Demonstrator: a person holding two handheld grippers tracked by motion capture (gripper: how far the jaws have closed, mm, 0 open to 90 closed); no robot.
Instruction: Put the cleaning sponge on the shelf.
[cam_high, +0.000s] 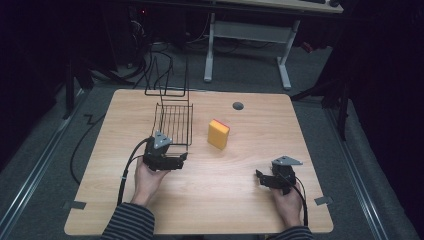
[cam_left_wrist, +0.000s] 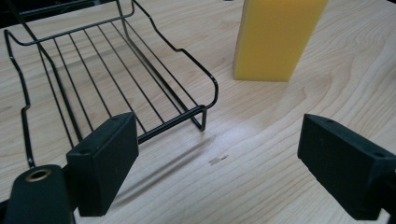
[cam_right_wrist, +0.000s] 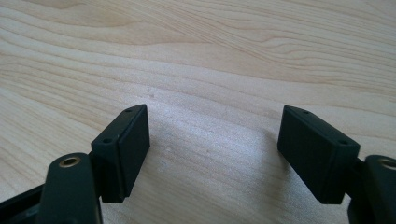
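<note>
A yellow sponge block (cam_high: 218, 134) with a red top edge stands upright near the middle of the wooden table (cam_high: 215, 200). To its left lies a black wire rack (cam_high: 174, 122) with nothing in it. My left gripper (cam_high: 183, 160) is open at the rack's near right corner, with nothing between the jaws. In the left gripper view the left gripper (cam_left_wrist: 219, 135) faces the rack's front bar (cam_left_wrist: 173, 122), and the sponge (cam_left_wrist: 275, 37) stands beyond to the right. My right gripper (cam_high: 259, 176) is open at the near right, and in its own view the right gripper (cam_right_wrist: 217, 126) is over bare wood.
A round cable hole (cam_high: 238, 105) sits in the table's far edge area. A second black wire frame (cam_high: 167, 80) stands upright behind the rack. A white-legged desk (cam_high: 247, 35) and cables lie on the floor beyond. Cables trail from both grippers toward the person.
</note>
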